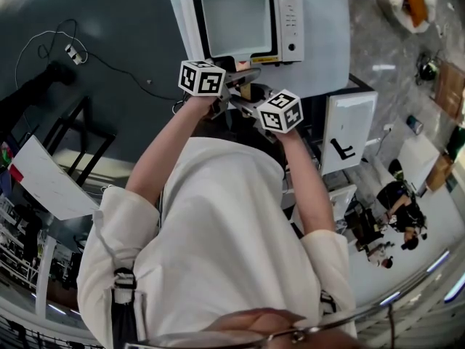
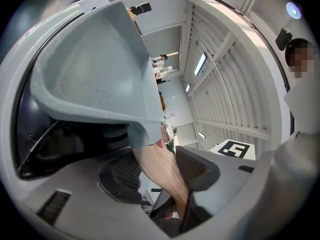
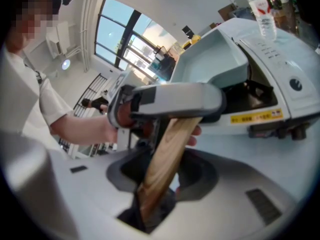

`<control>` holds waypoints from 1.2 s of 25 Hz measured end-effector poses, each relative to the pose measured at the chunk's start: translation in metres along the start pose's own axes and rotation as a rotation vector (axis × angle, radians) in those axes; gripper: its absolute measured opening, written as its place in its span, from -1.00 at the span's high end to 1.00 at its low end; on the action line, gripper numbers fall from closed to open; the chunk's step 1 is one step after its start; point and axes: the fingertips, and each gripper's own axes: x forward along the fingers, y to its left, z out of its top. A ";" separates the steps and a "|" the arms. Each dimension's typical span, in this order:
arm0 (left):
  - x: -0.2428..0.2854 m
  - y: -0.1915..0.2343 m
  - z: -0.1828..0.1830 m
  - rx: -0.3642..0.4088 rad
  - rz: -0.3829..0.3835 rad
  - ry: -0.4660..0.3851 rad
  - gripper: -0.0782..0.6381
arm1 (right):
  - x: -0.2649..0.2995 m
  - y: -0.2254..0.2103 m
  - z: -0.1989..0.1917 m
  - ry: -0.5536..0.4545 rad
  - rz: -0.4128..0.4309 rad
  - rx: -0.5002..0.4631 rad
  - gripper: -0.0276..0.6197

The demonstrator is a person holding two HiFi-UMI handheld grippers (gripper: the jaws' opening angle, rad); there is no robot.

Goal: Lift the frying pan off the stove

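1. The frying pan (image 1: pixel 236 17), square and grey, sits on the white stove (image 1: pixel 290 13) at the top of the head view, in front of the person; its wooden handle (image 2: pixel 160 166) points back toward them.
2. The left gripper (image 2: pixel 159 173) has its jaws closed part-way onto the handle, just beside the pan's wall; the wood fills the gap between the two pads.
3. The right gripper (image 3: pixel 162 171) grips the same handle nearer its free end; its jaws are part closed, with a pad against each side of the wood.
4. In the right gripper view the left gripper crosses the handle between the right jaws and the pan; a bottle (image 3: pixel 260 9) stands behind the stove.
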 end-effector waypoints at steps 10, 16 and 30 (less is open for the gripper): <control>-0.008 -0.003 -0.008 0.050 0.014 0.031 0.14 | 0.003 0.012 -0.002 -0.039 0.012 -0.001 0.40; -0.014 -0.018 -0.008 0.081 0.004 0.033 0.14 | -0.002 0.023 0.000 -0.067 0.002 -0.018 0.40; -0.035 -0.075 -0.033 0.124 -0.029 0.007 0.14 | -0.030 0.075 -0.018 -0.109 -0.007 -0.057 0.40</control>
